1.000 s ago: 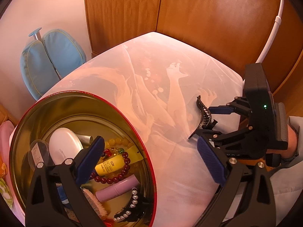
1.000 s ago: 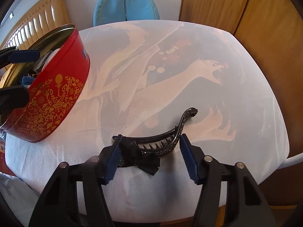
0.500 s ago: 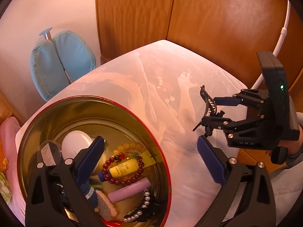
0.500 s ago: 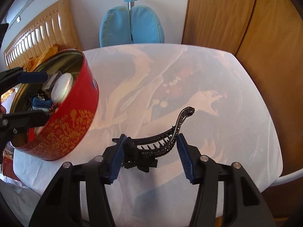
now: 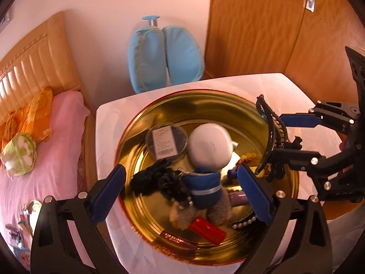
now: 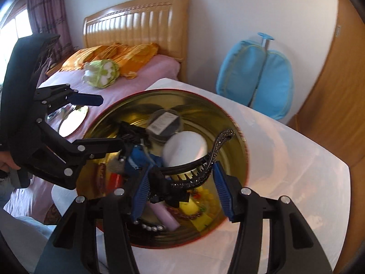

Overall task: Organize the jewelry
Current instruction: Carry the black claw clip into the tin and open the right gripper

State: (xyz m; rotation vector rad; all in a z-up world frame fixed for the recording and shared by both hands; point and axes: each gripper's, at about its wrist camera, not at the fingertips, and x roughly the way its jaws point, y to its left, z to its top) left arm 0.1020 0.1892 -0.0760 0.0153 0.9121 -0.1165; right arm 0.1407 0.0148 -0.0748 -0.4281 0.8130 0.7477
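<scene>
Lying at the far left of the left wrist view, a pink bed (image 5: 57, 137) carries an orange pillow (image 5: 32, 116) and a green-and-white plush (image 5: 19, 154). At lower centre the left gripper (image 5: 181, 190) stands released, its blue pads wide apart with nothing between them, above the open tin (image 5: 141, 205). The tin fills the middle of the frame on a white table (image 5: 105, 118); inside it lie a white case (image 5: 211, 146), a clear box (image 5: 165, 142), a black hair piece (image 5: 159, 180), a red tube (image 5: 207, 229) and a row of pearls (image 5: 243, 223). A blue bag (image 5: 164, 57) leans on the wall at upper centre, and wooden doors (image 5: 255, 27) fill the upper right. At the right edge the right gripper (image 5: 277, 137) is grasping the hair clip (image 5: 269, 127), which hangs over the tin's right rim.

In the right wrist view the left gripper (image 6: 109, 123) enters from the left, one finger reaching into the tin (image 6: 241, 173). At lower centre the right gripper (image 6: 180, 188) clamps the hair clip (image 6: 196, 178) between its blue pads, the clip's curved tip rising toward centre right, above the tin's interior.
</scene>
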